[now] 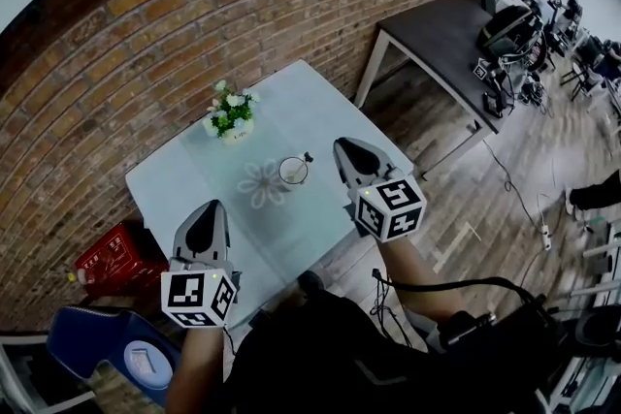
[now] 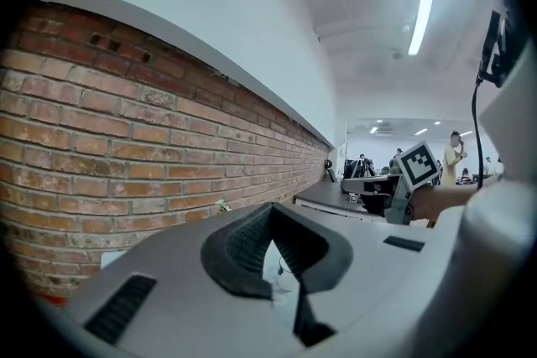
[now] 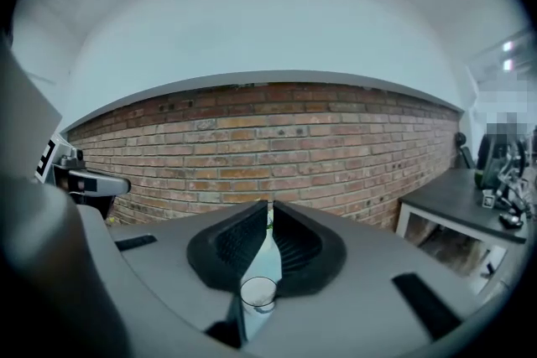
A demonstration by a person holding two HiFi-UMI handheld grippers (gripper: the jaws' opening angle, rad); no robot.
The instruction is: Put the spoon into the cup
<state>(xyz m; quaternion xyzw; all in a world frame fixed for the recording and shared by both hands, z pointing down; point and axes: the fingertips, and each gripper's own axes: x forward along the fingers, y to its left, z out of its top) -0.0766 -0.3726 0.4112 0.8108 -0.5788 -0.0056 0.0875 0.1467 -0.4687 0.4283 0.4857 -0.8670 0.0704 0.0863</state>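
Spoon (image 1: 307,158): thin and dark, its handle pokes up at the right rim of the cup (image 1: 293,172); finer detail is too small to tell. The cup is pale, upright at frame centre on the light worktop (image 1: 320,111), beside a flower-shaped mat (image 1: 263,185). The pot (image 1: 231,118) at upper left holds white flowers. Left claw (image 1: 210,208) and right claw (image 1: 343,145) are both pressed together, empty, apart from the cup.

- brick wall (image 1: 146,53) red-brown, with pale mortar lines;
- tabletop (image 1: 310,102) pale blue-white, bearing a faint white flower motif (image 1: 263,183);
- cup (image 1: 293,171) clear;
- flowers (image 1: 231,111) white, with green leaves;
- crate (image 1: 116,259) red; chair (image 1: 97,339) blue;
- left claw (image 1: 214,207) and right claw (image 1: 341,144) grey, each with a black-and-white square-marked cube
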